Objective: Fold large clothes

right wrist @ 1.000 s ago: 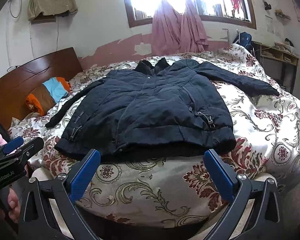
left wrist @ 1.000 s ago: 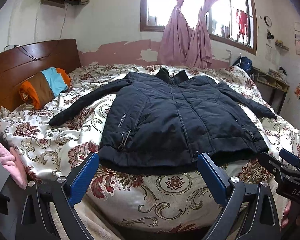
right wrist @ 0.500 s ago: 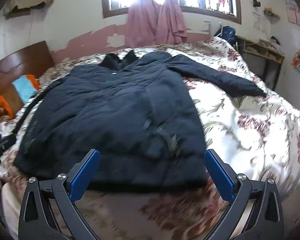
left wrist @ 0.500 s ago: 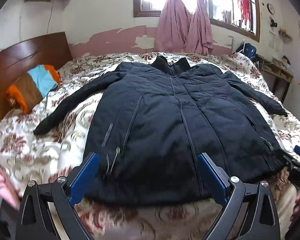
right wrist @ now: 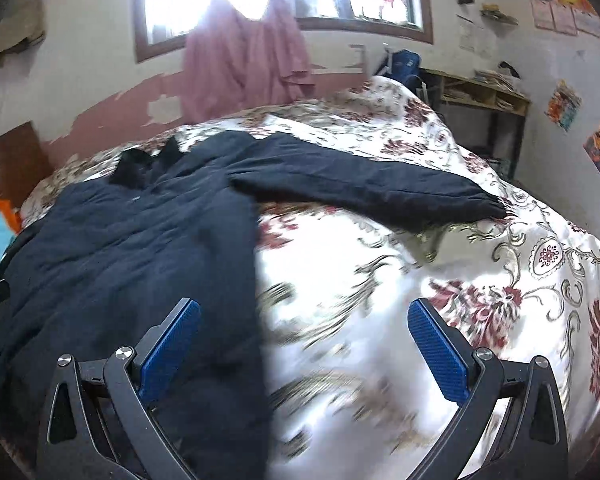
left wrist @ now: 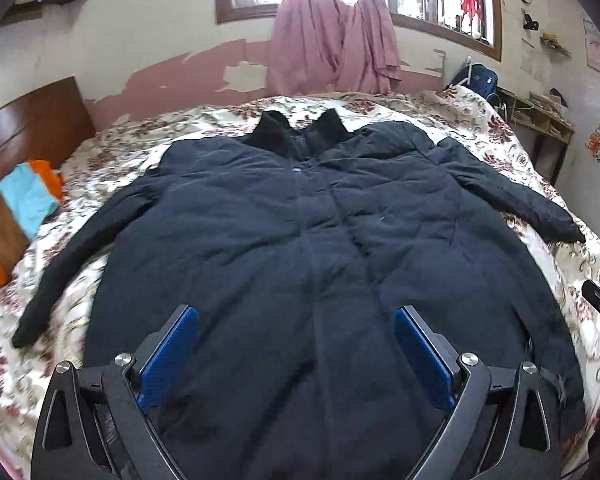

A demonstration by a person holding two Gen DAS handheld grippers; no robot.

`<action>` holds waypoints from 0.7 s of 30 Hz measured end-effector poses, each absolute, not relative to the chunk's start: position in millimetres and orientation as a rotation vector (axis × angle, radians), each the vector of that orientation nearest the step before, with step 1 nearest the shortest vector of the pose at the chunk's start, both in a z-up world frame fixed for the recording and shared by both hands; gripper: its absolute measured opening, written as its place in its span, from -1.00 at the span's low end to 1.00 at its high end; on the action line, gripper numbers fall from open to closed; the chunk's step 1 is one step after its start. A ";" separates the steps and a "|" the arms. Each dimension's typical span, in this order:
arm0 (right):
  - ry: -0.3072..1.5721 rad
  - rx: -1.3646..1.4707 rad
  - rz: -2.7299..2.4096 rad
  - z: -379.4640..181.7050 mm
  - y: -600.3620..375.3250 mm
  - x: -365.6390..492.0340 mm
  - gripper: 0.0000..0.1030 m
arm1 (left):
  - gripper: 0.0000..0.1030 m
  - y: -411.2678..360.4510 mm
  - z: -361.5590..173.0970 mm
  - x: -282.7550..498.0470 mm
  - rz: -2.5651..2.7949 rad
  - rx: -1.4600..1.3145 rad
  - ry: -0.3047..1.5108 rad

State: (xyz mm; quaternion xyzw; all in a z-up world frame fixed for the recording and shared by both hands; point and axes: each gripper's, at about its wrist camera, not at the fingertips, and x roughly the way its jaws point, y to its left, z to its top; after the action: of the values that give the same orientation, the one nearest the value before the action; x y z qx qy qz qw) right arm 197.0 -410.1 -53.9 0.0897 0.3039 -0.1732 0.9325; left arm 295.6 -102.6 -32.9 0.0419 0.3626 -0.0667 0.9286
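A floral bedspread (left wrist: pixel 480 140) covered the bed. Behind it hung pink curtains (left wrist: pixel 332 40); at its left stood a wooden headboard (left wrist: pixel 28 120).

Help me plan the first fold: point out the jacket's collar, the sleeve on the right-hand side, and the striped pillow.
collar (left wrist: pixel 300 134), left wrist view, on the dark raised flaps at the neck.
right-hand sleeve (right wrist: pixel 364 184), right wrist view, mid-length of the outstretched sleeve.
striped pillow (left wrist: pixel 24 200), left wrist view, on its light blue band.
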 end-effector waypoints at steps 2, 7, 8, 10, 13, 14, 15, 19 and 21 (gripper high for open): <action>0.613 0.228 -0.371 -56.5 -436.1 207.4 0.98 | 0.92 -115.1 -36.1 311.8 -0.159 0.071 0.750; 0.616 0.385 -0.423 -72.6 -509.0 236.2 0.98 | 0.92 -155.1 -42.5 356.4 -0.214 0.057 0.753; 0.602 0.418 -0.442 -76.9 -524.8 241.7 0.98 | 0.92 -164.6 -43.3 366.0 -0.226 0.059 0.748; 0.578 0.467 -0.480 -85.4 -551.3 251.9 0.98 | 0.92 -185.3 -46.0 388.5 -0.245 0.059 0.752; 0.559 0.537 -0.513 -98.1 -588.6 272.6 0.98 | 0.92 -211.7 -49.6 416.5 -0.272 0.042 0.759; 0.554 0.567 -0.514 -101.4 -600.4 278.1 0.98 | 0.92 -219.2 -50.8 424.5 -0.282 0.038 0.755; 0.545 0.609 -0.520 -106.6 -613.9 285.7 0.98 | 0.92 -227.0 -52.1 430.9 -0.290 0.039 0.749; 0.515 0.721 -0.542 -121.8 -651.0 307.8 0.98 | 0.92 -260.9 -61.3 460.1 -0.306 0.061 0.759; 0.477 0.797 -0.549 -130.6 -665.3 314.2 0.98 | 0.92 -275.6 -65.5 475.4 -0.325 0.045 0.762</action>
State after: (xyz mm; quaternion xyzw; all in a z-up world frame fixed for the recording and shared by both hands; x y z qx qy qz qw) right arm 314.2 -665.3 -130.6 0.3793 0.2270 -0.2613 0.8581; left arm 475.4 -275.6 -65.5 0.0219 0.3701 -0.1577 0.9152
